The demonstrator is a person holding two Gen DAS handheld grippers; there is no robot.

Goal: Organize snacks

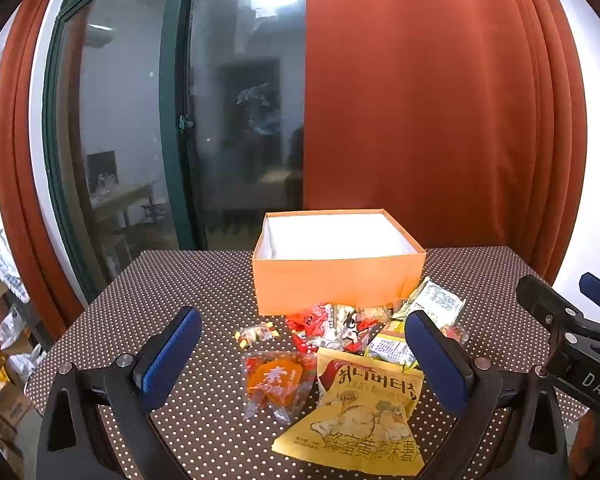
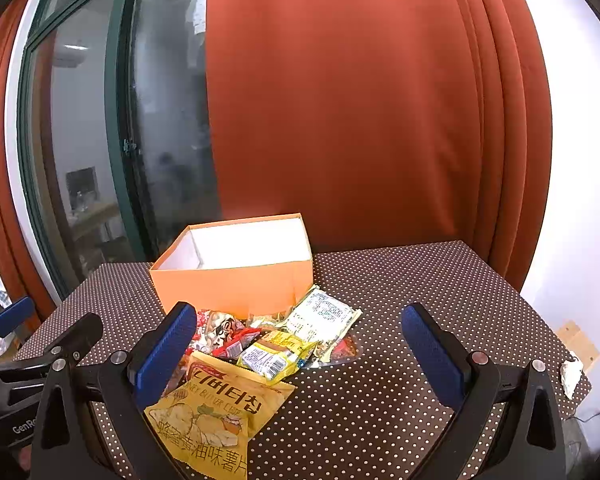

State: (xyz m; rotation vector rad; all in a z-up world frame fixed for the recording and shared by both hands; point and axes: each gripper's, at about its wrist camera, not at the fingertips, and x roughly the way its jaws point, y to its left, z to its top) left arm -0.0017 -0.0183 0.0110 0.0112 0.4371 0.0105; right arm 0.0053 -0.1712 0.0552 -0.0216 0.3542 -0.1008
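Note:
An open orange box [image 1: 338, 280] with a white inside stands at the back of the dotted table; it also shows in the right wrist view [image 2: 236, 282]. A pile of snack packets lies in front of it: a yellow chip bag [image 1: 364, 412] [image 2: 216, 412], an orange clear packet [image 1: 276, 384], a red packet [image 1: 316, 322], small yellow packets [image 2: 278, 354] and a white-printed packet [image 2: 324, 316]. My left gripper [image 1: 304, 364] is open and empty, above the near side of the pile. My right gripper [image 2: 300, 354] is open and empty, just right of the chip bag.
The table has a brown cloth with white dots [image 2: 400, 320]. A small wrapped candy [image 1: 256, 334] lies left of the pile. Red curtains [image 2: 340, 100] and a glass door [image 1: 140, 120] stand behind. Bags and boxes [image 1: 0, 320] sit left of the table.

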